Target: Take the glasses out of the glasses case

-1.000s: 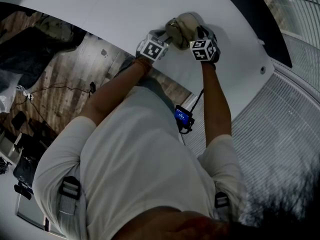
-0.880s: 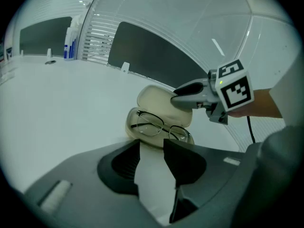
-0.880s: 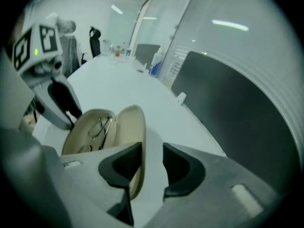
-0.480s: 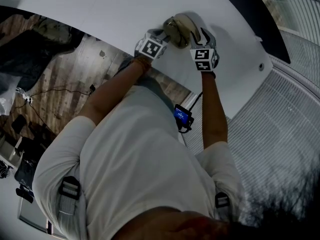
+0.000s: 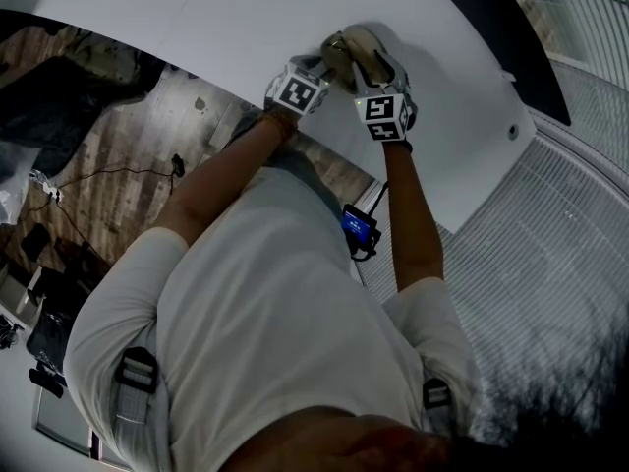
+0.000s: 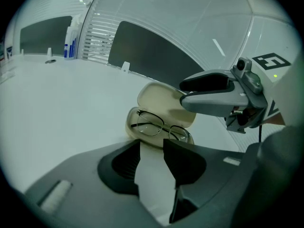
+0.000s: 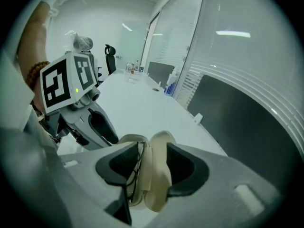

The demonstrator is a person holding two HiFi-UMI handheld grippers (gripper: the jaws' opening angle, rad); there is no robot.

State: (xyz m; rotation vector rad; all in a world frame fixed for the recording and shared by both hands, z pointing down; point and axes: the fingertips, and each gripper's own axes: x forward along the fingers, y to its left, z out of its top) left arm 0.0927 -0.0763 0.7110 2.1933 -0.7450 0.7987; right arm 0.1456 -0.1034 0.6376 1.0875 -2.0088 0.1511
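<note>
With neither gripper clamping the glasses case point(image 6: 164, 103), we risk dragging it off the counter's point(image 6: 57, 94) near edge, or bending the thin dark-rimmed glasses point(image 6: 156, 127) in its cream lower half. Left gripper point(image 6: 152, 144) jaws stand parted, empty. Right gripper point(image 7: 152, 148) jaws have just been spreading, the lid between them unpressed.

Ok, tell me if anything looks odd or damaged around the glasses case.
Nothing stands out. The glasses case sits open on the table, lid raised, with the glasses lying level inside its lower half.
</note>
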